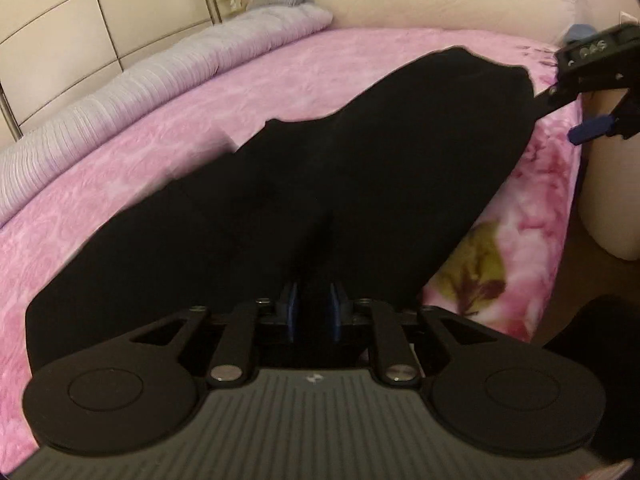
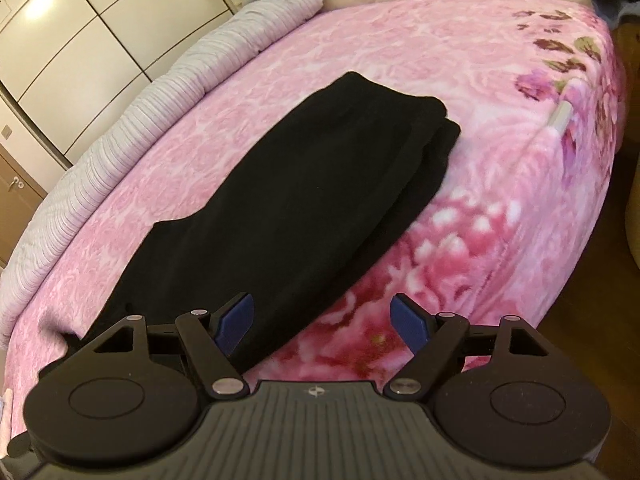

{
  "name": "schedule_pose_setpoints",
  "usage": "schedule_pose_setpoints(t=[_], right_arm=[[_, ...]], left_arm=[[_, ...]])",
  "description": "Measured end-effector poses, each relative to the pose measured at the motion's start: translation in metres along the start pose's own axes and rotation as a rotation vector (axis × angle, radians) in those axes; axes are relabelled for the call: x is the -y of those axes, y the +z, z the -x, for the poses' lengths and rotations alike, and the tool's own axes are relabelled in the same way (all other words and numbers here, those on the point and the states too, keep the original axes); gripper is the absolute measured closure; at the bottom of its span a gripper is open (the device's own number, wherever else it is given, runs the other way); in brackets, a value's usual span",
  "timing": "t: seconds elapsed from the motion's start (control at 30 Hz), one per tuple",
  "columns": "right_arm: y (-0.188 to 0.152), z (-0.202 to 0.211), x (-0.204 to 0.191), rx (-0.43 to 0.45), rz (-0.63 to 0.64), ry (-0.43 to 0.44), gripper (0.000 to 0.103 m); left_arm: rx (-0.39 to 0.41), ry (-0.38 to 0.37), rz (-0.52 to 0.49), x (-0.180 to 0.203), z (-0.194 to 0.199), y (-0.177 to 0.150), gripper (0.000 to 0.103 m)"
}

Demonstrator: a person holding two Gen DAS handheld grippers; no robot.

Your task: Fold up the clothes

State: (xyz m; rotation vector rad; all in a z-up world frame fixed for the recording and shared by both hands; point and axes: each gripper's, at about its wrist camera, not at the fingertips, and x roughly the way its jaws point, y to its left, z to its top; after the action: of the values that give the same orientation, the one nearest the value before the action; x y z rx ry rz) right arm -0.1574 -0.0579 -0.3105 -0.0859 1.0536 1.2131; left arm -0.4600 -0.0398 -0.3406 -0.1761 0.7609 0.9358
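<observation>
So the black trousers [image 2: 296, 200] are lying stretched out on the pink floral blanket [image 2: 460, 80] that covers the bed, running from the near left up toward the far right, and they look folded lengthwise with one leg stacked on the other. Along the far left edge of the bed there's a rolled-up lilac ribbed quilt [image 2: 132, 120], with cream wardrobe doors [image 2: 80, 20] behind it.

The left gripper [image 1: 313, 312] has its blue pads pulled in close with just a narrow gap, and black fabric from the near end of the trousers bunches right between them, so it looks pinched on the cloth.

The right gripper [image 2: 322, 322] is spread wide with nothing between its pads; the left pad hangs over the near edge of the trousers and the right one over bare blanket. In the left wrist view it shows at the far right, near the trousers' other end.
</observation>
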Motion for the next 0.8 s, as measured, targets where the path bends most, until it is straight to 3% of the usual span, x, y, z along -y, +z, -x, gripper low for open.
schedule_pose_setpoints(t=[0.1, 0.27, 0.33, 0.4, 0.43, 0.6, 0.8], right_arm=[[-0.004, -0.002, 0.001, -0.006, -0.023, 0.011, 0.023], [-0.009, -0.006, -0.029, -0.030, -0.025, 0.215, 0.026], [-0.011, -0.013, -0.045, -0.069, -0.020, 0.324, 0.037], [-0.018, -0.032, -0.064, -0.167, -0.028, 0.396, 0.055], [-0.022, -0.042, -0.074, -0.215, -0.033, 0.431, 0.059], [-0.040, -0.082, -0.106, -0.344, -0.046, 0.448, 0.058], [-0.037, -0.108, -0.125, -0.356, -0.074, 0.438, 0.054]], left_arm=[[0.046, -0.079, 0.124, -0.026, 0.016, 0.001, 0.078], [0.098, -0.124, 0.330, -0.074, 0.055, -0.007, 0.074], [0.069, -0.100, 0.428, -0.095, 0.062, -0.014, 0.074], [0.044, -0.084, 0.502, -0.112, 0.070, -0.024, 0.074], [0.030, -0.081, 0.527, -0.120, 0.071, -0.028, 0.074], [-0.062, -0.033, 0.580, -0.147, 0.075, -0.048, 0.072], [-0.076, -0.027, 0.609, -0.162, 0.072, -0.059, 0.067]])
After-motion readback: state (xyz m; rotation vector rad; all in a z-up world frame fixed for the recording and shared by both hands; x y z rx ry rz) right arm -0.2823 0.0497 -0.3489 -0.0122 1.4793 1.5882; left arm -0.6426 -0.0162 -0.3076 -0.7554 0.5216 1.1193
